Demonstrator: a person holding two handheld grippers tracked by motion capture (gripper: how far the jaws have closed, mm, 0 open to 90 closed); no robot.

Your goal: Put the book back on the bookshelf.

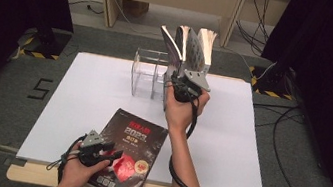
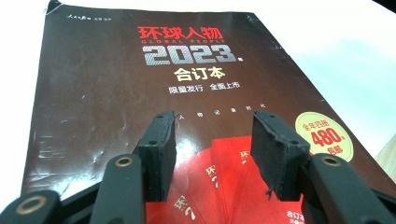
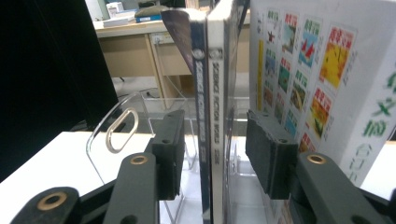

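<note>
A dark magazine [image 1: 129, 158] with red and silver lettering lies flat near the table's front edge. My left gripper [image 1: 113, 156] rests over its lower part, and in the left gripper view my left gripper [image 2: 215, 149] is open with only the cover [image 2: 140, 84] behind the jaws. Three books [image 1: 189, 46] stand fanned out in a clear acrylic rack [image 1: 147, 75] at the back centre. My right gripper [image 1: 185, 76] is at their lower edge. In its own view my right gripper [image 3: 212, 154] straddles a thin white-spined magazine [image 3: 214, 93], with a gap at each pad.
A white book with colourful pictures [image 3: 327, 70] stands just right of the straddled magazine. A clear divider with a slot [image 3: 116, 135] rises on its left. The white board [image 1: 76, 109] covers the table; cables [image 1: 286, 158] lie on the floor to the right.
</note>
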